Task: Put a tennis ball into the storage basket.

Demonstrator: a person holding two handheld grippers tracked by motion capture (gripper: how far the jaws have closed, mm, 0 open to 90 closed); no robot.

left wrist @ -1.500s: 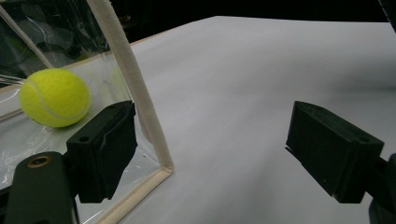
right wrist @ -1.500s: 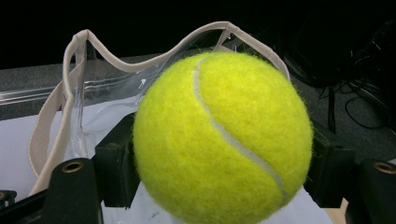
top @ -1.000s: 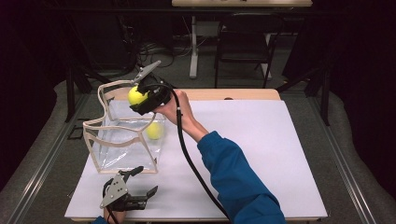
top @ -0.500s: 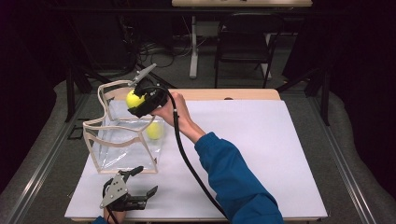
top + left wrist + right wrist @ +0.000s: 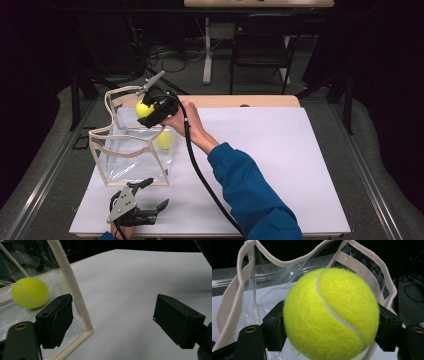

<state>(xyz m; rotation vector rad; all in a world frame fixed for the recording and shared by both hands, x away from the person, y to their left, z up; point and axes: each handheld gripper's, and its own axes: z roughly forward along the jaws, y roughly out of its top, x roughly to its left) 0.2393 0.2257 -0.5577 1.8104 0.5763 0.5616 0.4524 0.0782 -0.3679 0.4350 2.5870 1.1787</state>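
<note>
My right gripper (image 5: 146, 111) is shut on a yellow tennis ball (image 5: 144, 109) and holds it over the open top of a clear plastic bag with cream trim (image 5: 131, 152). In the right gripper view the ball (image 5: 331, 313) sits squeezed between both black jaws, with the bag (image 5: 249, 277) behind it. A second tennis ball (image 5: 165, 139) lies inside the bag on its floor, and it also appears through the bag wall (image 5: 30, 292). My left gripper (image 5: 150, 202) rests open on the table in front of the bag, nothing between its jaws.
The bag stands at the left on a large white sheet (image 5: 280, 160) that covers the wooden table. The right gripper's black cable (image 5: 200, 175) trails along the blue sleeve. A chair (image 5: 260, 45) and table legs stand beyond the far edge.
The right gripper with the ball has shifted slightly toward the bag's opening. The left gripper has stayed where it was.
</note>
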